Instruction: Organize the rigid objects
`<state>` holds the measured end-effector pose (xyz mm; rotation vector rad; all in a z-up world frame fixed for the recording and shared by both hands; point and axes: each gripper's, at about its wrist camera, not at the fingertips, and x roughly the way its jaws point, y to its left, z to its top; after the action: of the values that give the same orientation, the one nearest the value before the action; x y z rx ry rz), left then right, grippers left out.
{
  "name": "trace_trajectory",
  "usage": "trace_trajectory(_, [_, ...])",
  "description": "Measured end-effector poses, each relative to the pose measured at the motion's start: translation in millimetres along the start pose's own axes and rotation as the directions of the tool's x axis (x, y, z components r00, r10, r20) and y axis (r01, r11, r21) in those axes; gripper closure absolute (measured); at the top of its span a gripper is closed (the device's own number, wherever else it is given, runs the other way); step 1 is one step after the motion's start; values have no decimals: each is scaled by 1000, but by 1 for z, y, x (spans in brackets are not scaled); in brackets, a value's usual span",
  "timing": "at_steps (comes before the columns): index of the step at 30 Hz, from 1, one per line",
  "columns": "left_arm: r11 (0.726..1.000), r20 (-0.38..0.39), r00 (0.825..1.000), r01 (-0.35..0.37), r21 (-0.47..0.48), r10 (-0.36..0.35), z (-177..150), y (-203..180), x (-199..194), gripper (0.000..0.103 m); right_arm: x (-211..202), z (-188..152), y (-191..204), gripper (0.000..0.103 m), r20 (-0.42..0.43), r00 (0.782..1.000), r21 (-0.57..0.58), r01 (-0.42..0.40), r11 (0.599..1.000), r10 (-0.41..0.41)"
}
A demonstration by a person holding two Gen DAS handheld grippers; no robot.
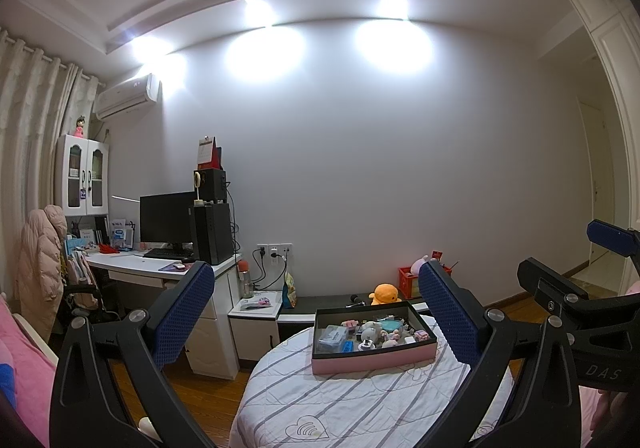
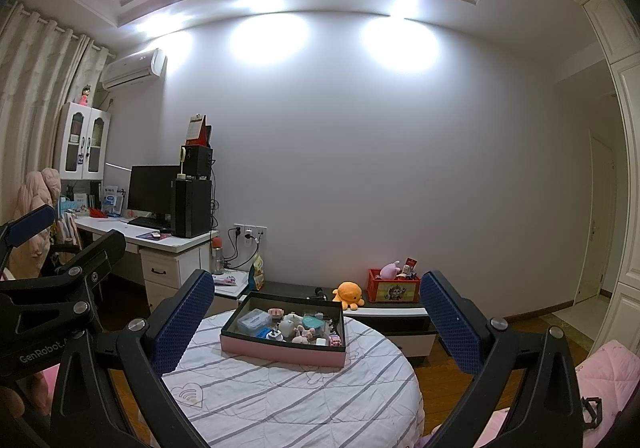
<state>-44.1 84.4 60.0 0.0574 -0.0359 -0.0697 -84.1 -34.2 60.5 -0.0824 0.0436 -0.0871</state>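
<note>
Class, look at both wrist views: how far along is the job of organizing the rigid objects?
Done: nothing visibly. The small items sit jumbled in the pink box on the striped round table. In hand: nothing; the left gripper and right gripper are both open and empty, held back from the box. Left: all the sorting.

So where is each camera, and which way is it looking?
Left wrist view: sits on the left gripper, looks ahead over the round table at the pink box; its open blue fingers show, and the right gripper pokes in.
Right wrist view: sits on the right gripper, facing the same way; the left gripper pokes in.
Both share the box, table and orange plush.
</note>
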Motion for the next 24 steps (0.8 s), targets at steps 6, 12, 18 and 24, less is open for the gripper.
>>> trace_trajectory(6, [1000,-1,1000,1,0,-1,-1,0,0,0,0,-1,1,0,-2,1000,0,1,1000,-1])
trace_trajectory(12, [1000,-1,1000,1,0,-1,0,1,0,0,0,0,1,0,-2,1000,1,0,1000,0])
trace_trajectory(18, [1000,-3,1000,1,0,-1,-2,1,0,0,0,-2,2,0,-2,1000,0,2,1000,-2])
trace_trajectory(24, [1000,-4,1000,2,1,-2,-4,0,0,0,-1,-4,3,0,-7,1000,3,2,1000,-2])
